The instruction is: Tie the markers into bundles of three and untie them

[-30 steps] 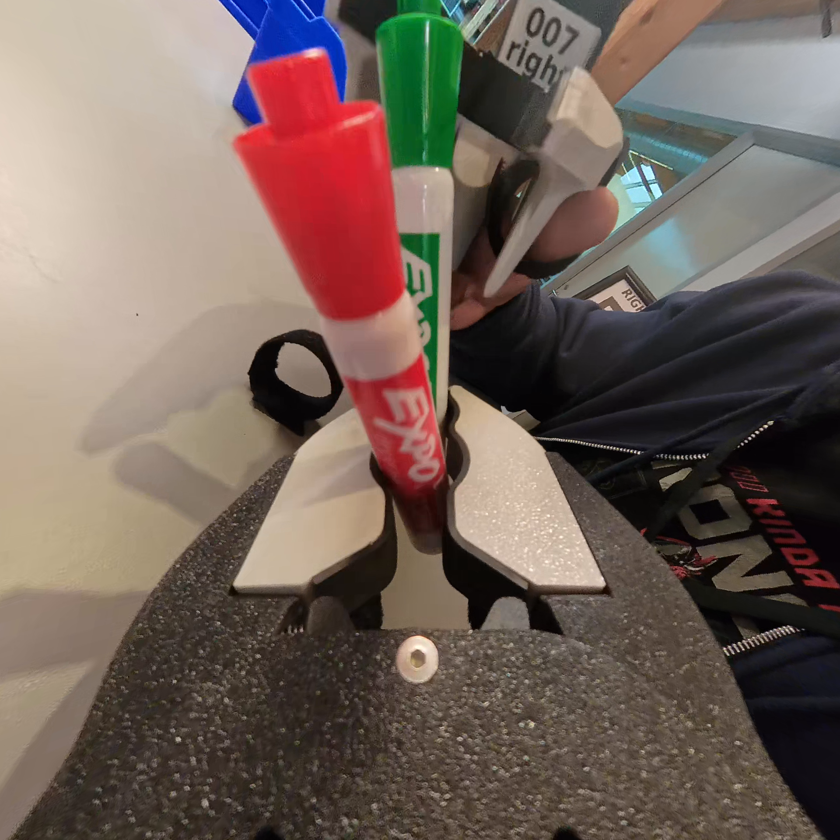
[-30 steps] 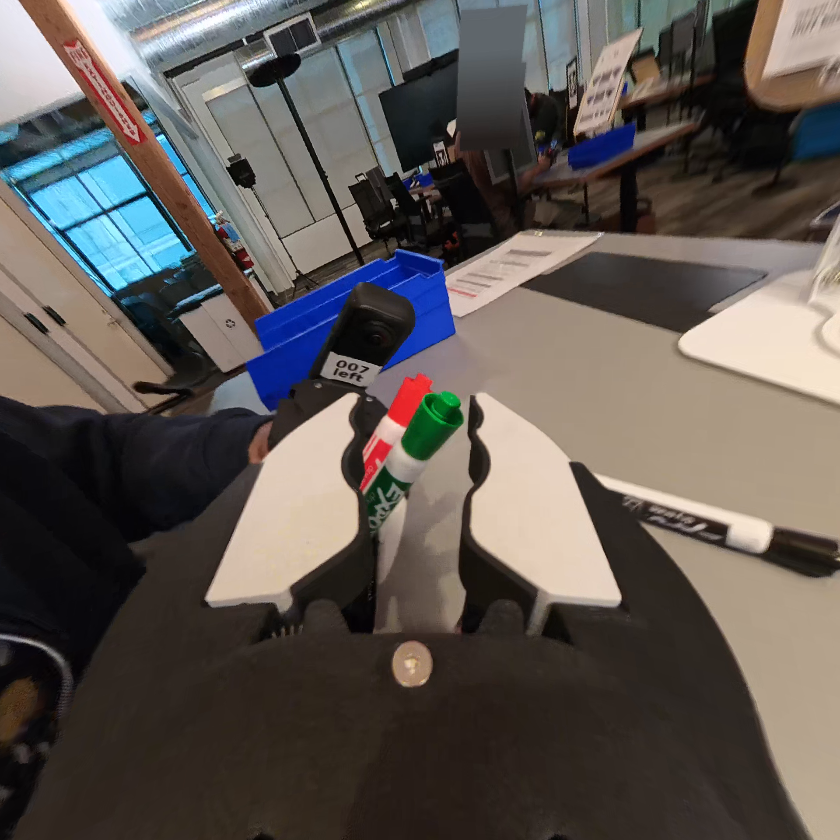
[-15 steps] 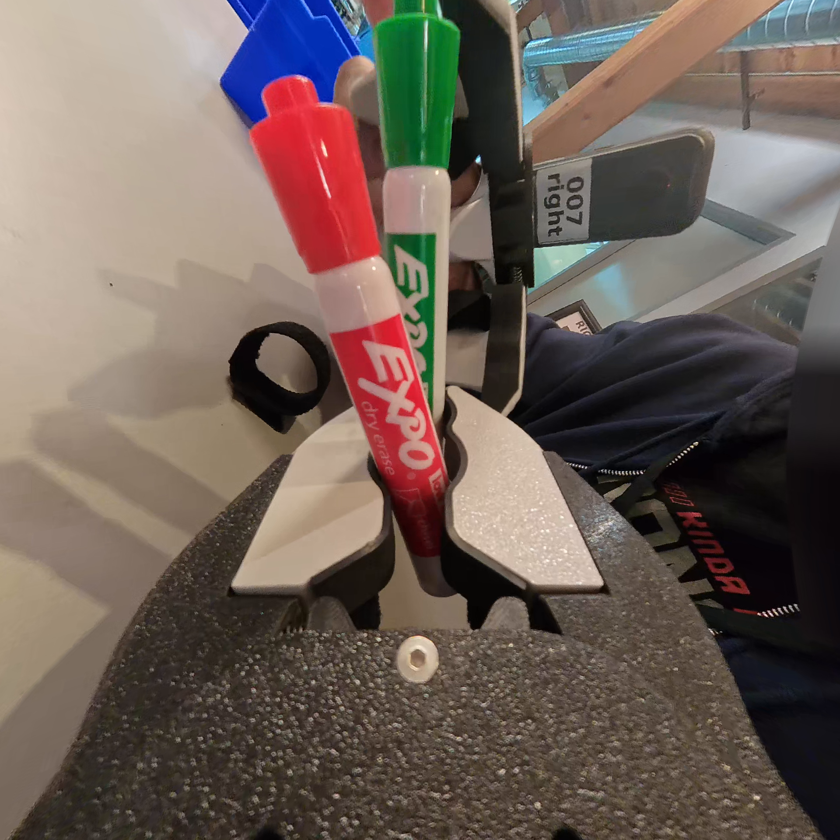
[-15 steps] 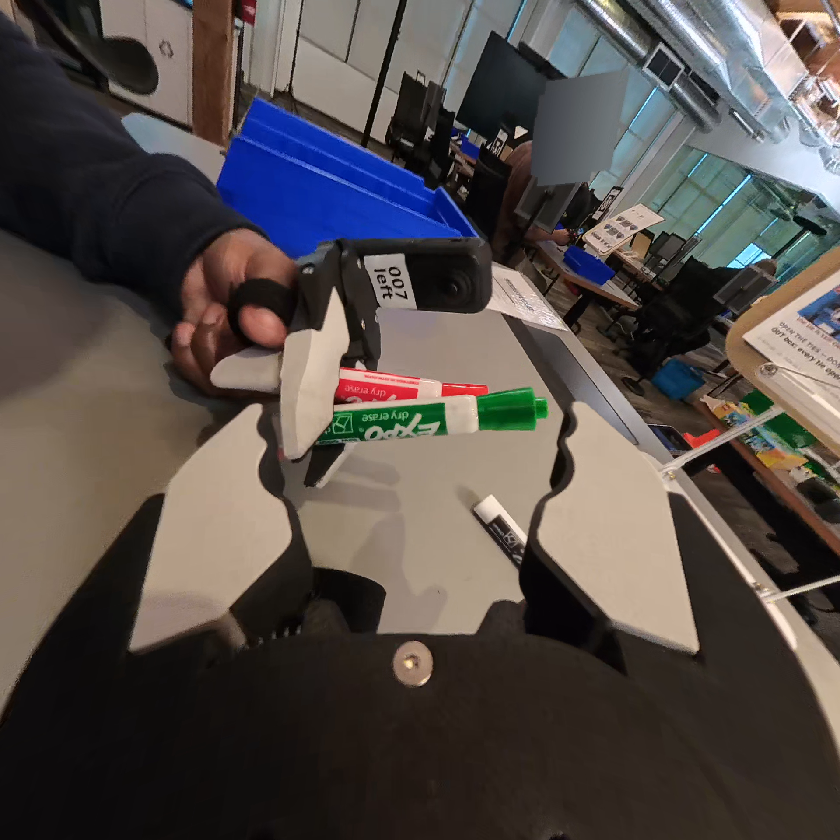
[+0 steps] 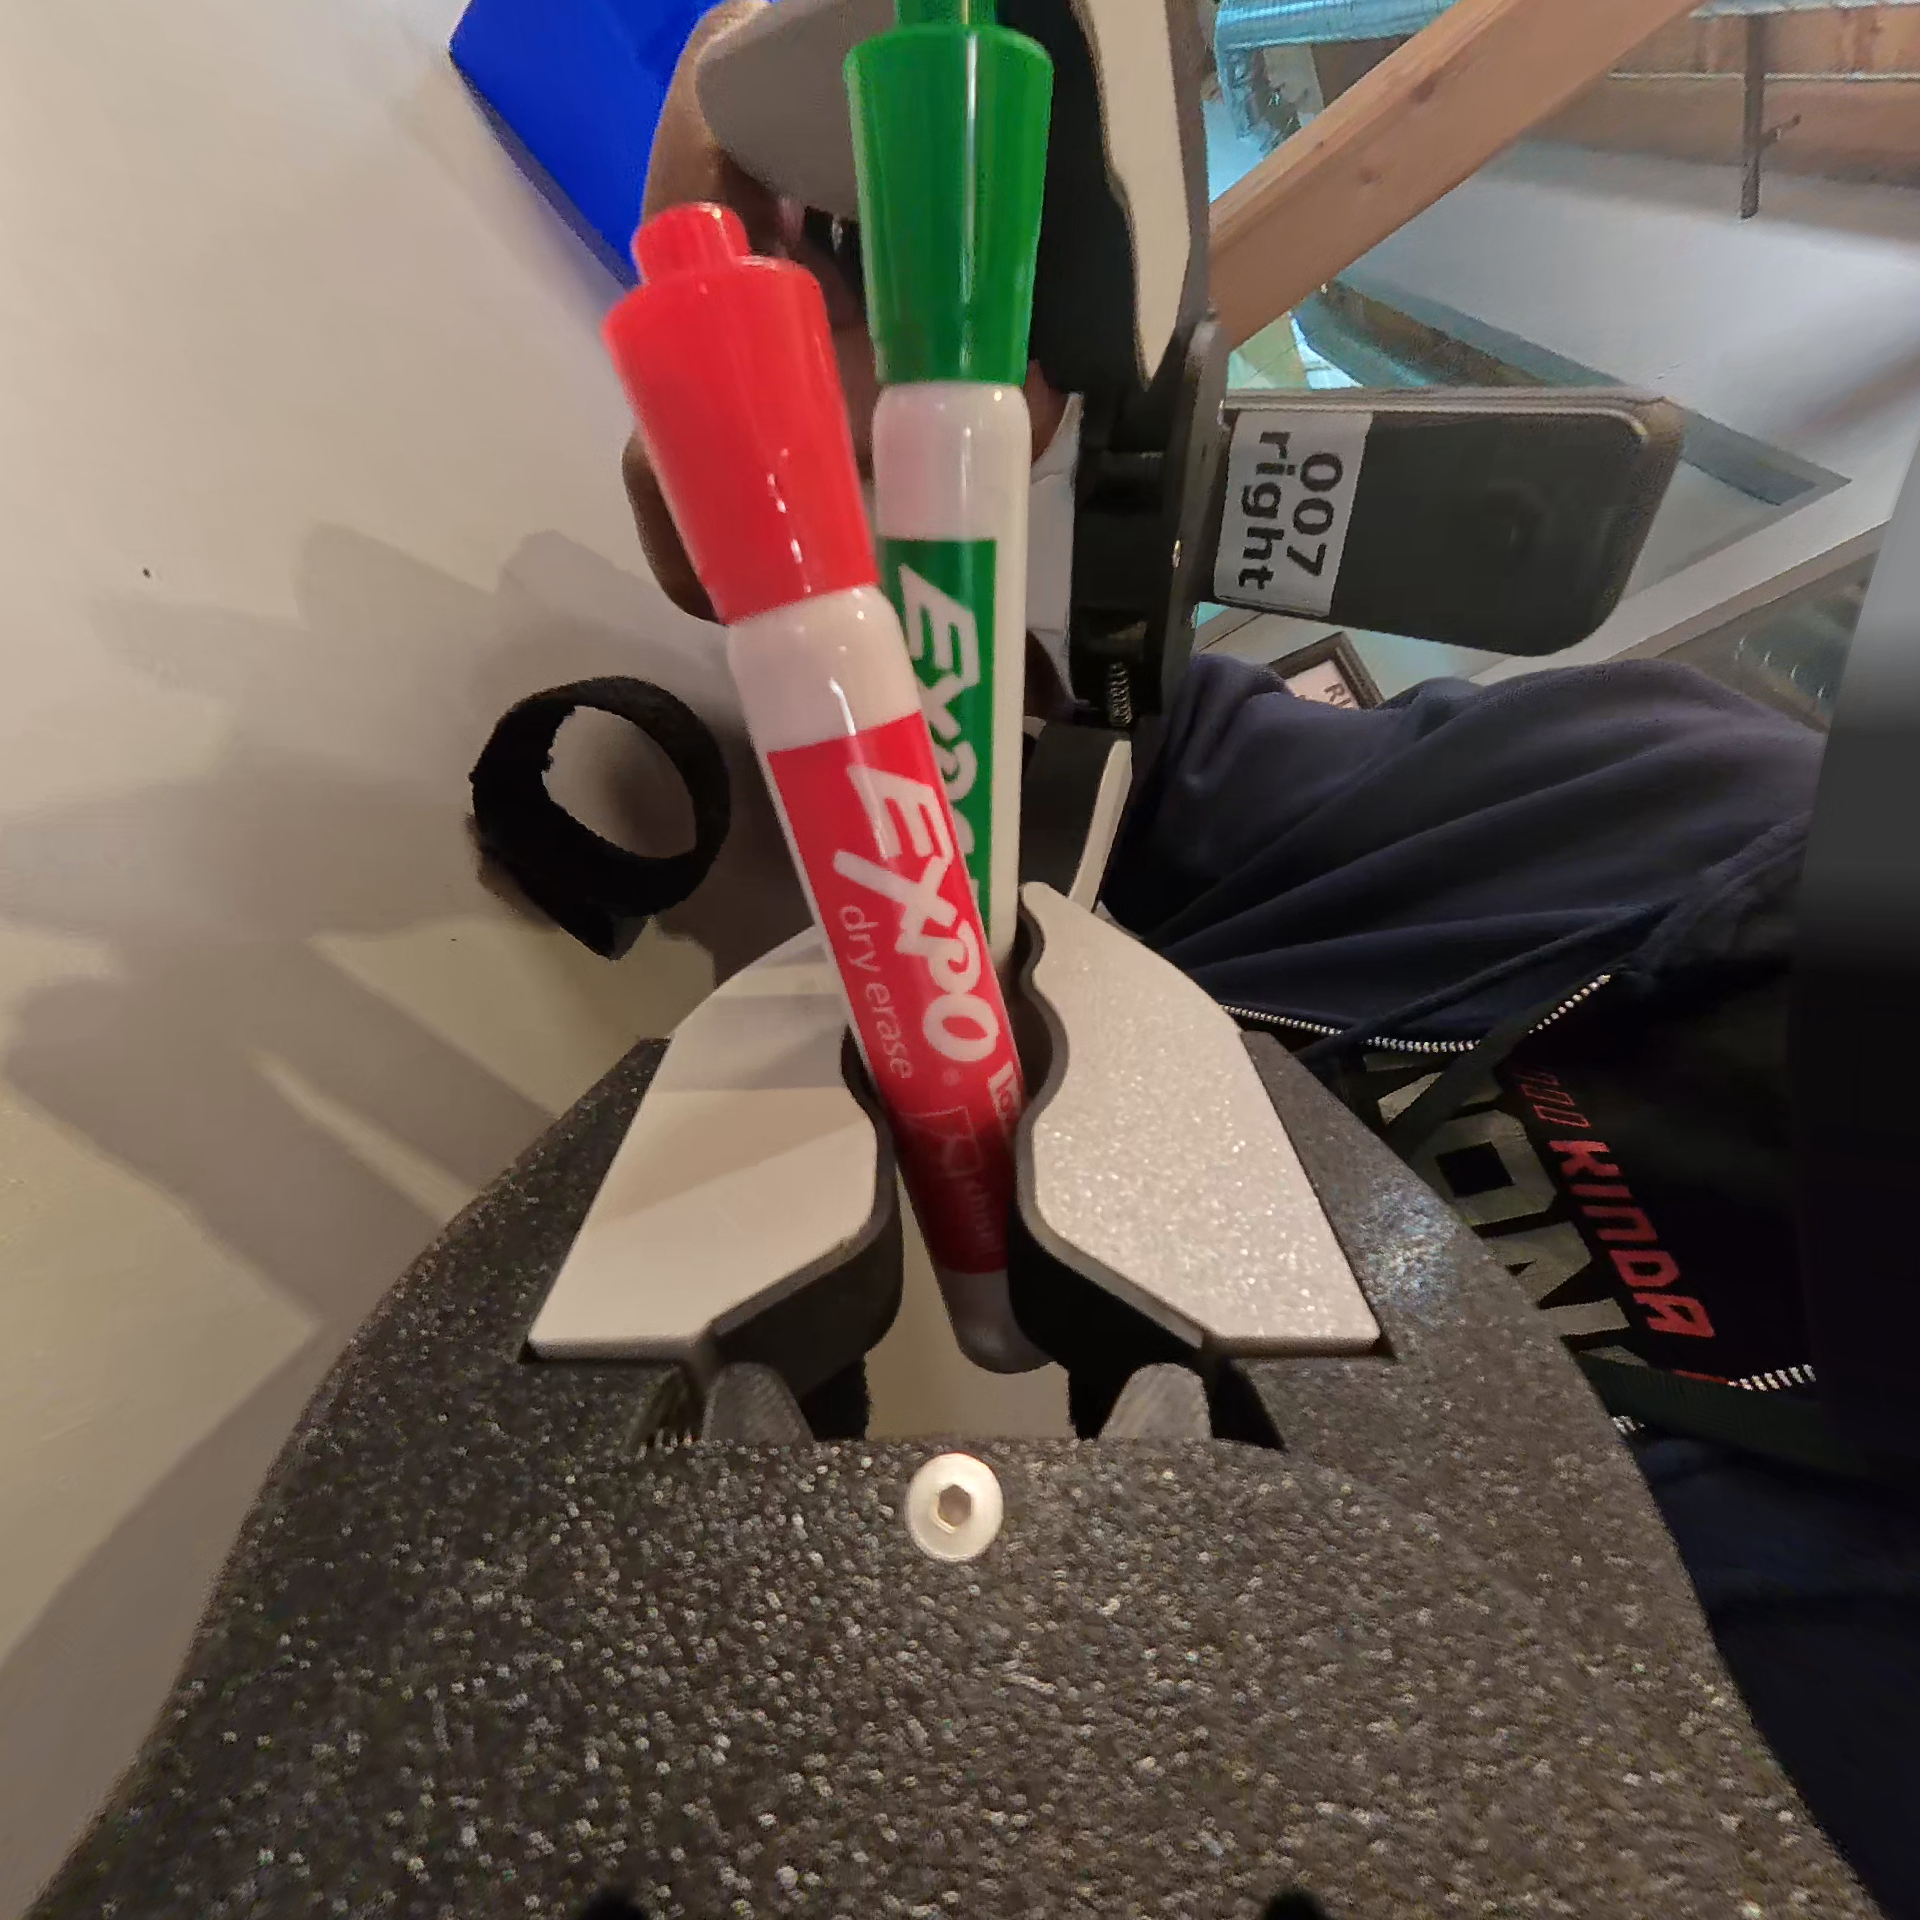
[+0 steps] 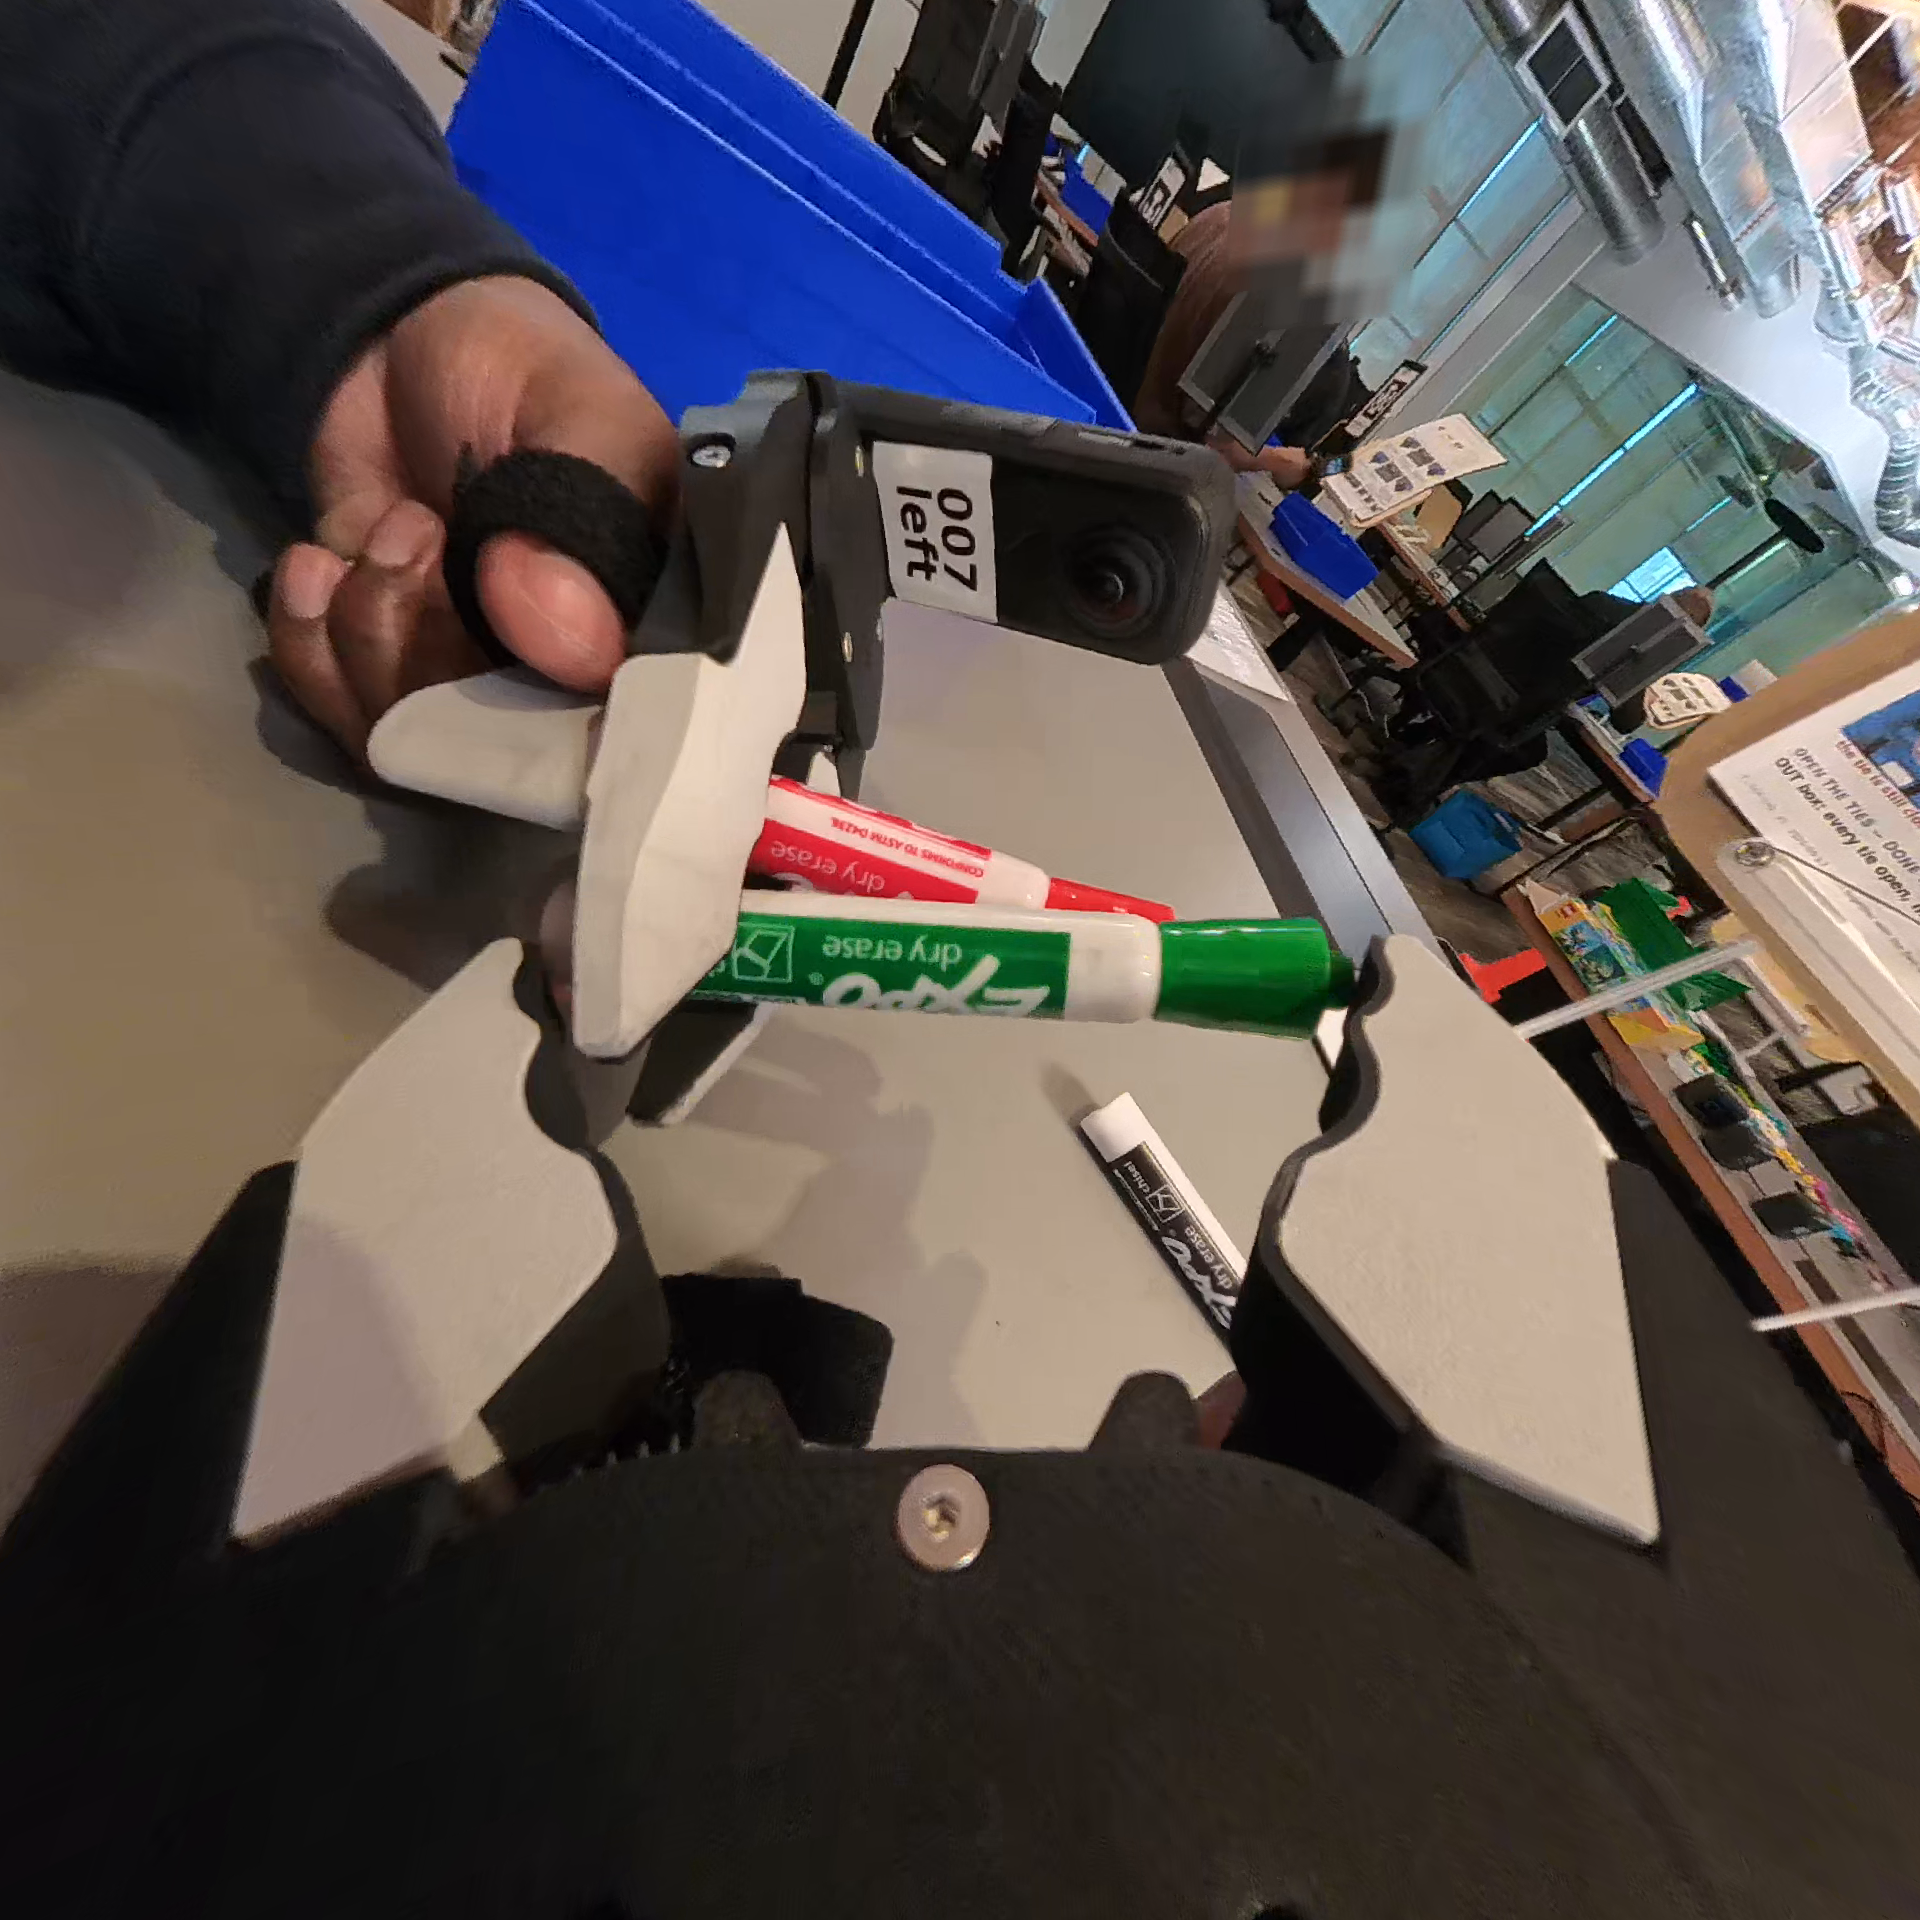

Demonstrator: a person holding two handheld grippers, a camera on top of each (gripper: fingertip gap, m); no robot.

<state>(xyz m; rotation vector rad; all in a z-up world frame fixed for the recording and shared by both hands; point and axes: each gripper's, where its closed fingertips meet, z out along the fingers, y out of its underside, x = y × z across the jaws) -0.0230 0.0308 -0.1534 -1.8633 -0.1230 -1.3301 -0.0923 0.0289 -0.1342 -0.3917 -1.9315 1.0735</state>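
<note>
Since half a second ago the right gripper (image 6: 940, 1049) has closed in on the markers, its wide-open jaws now bracketing the green-capped dry-erase marker (image 6: 997, 977), cap tip at the right finger. Left gripper (image 5: 940, 1049) is clamped on the red-capped marker (image 5: 821, 727) and the green one, their long axes crosswise between the right jaws. Black-labelled white marker (image 6: 1169, 1210) lies on the grey table (image 6: 156, 883) below, nearer the right gripper.

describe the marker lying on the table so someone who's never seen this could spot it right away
On the grey table, look below the left gripper, which is shut on a red marker and a green marker. The black marker lies flat there beside the open right gripper. Only it has a black label and is unheld.
</note>
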